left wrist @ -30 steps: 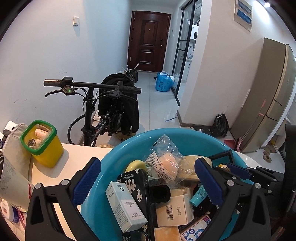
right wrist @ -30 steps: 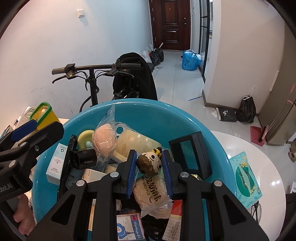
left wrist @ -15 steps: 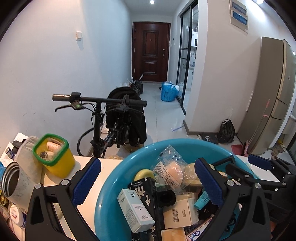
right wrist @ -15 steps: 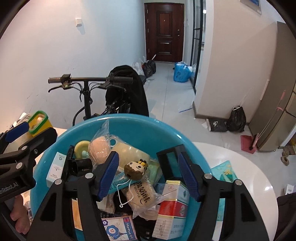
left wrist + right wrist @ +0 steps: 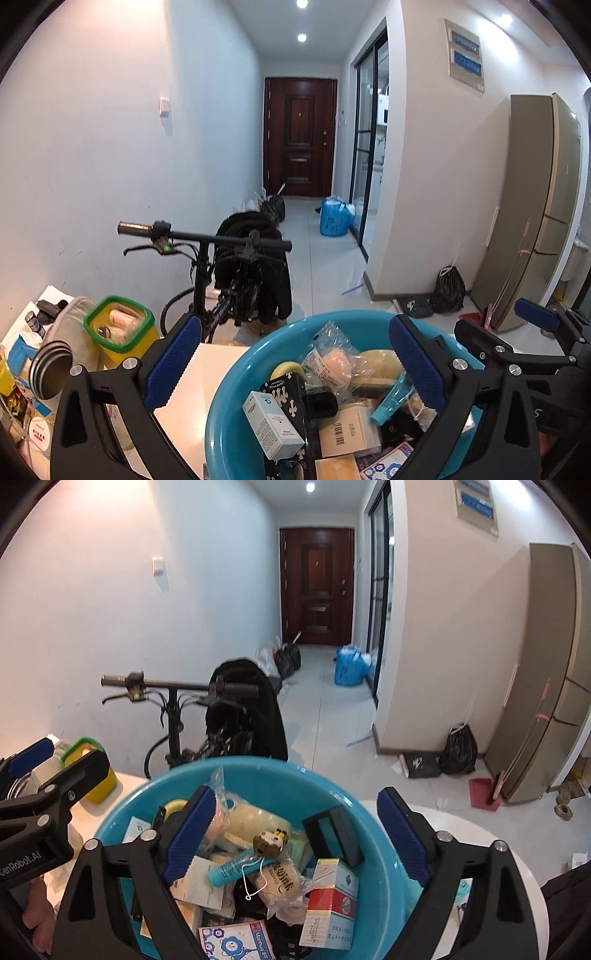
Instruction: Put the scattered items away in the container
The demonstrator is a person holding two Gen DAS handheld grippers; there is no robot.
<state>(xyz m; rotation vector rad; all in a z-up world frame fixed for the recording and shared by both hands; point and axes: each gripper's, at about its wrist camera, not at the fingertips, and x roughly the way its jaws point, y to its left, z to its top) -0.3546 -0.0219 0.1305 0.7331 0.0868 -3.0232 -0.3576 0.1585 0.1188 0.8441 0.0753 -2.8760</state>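
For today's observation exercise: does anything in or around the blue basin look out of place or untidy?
Yes. The blue basin is heaped haphazardly: the red-and-white box leans tilted, and the bee-head toy perches on top, its white cord trailing loose. A teal packet lies outside the basin on the white table.

The teal basin (image 5: pixel 373 814) looks like smooth, glossy plastic. Clear crinkled film wraps the pink sponge (image 5: pixel 334 363). The tabletop (image 5: pixel 192 384) is glossy white.
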